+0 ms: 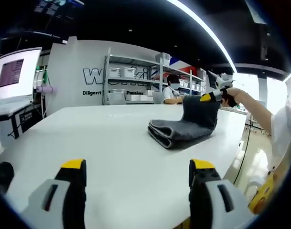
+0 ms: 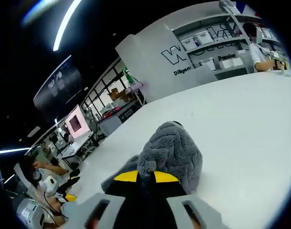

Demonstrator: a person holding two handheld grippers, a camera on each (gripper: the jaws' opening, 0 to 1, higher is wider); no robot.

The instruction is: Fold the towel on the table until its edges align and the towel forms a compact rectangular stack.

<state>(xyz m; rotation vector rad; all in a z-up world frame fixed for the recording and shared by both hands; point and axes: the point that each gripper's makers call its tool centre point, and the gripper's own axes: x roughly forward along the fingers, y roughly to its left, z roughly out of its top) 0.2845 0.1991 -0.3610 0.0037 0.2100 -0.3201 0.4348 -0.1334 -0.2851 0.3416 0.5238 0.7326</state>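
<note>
Pinching a raised fold of the grey towel (image 2: 170, 151), right gripper (image 2: 145, 177) jaws pressed on cloth | towel folded near the white table's (image 1: 112, 152) far right edge | left gripper (image 1: 137, 168) jaws spread, holding nothing, near edge.

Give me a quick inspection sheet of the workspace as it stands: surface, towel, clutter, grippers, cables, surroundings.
Surface: white table, looks clean.
Job's things: grey towel partly folded into layered folds on the far side of the table; one end is lifted upright.
Clutter: nothing seen on the table.
Grippers: right gripper is shut on the towel, holding up the raised end; left gripper is open, low over the near part of the table, apart from the towel.
Cables: a dark cable hangs off the table's far edge.
Surroundings: shelving with white bins, a lettered wall, a monitor on a side desk, people seated at workstations.
</note>
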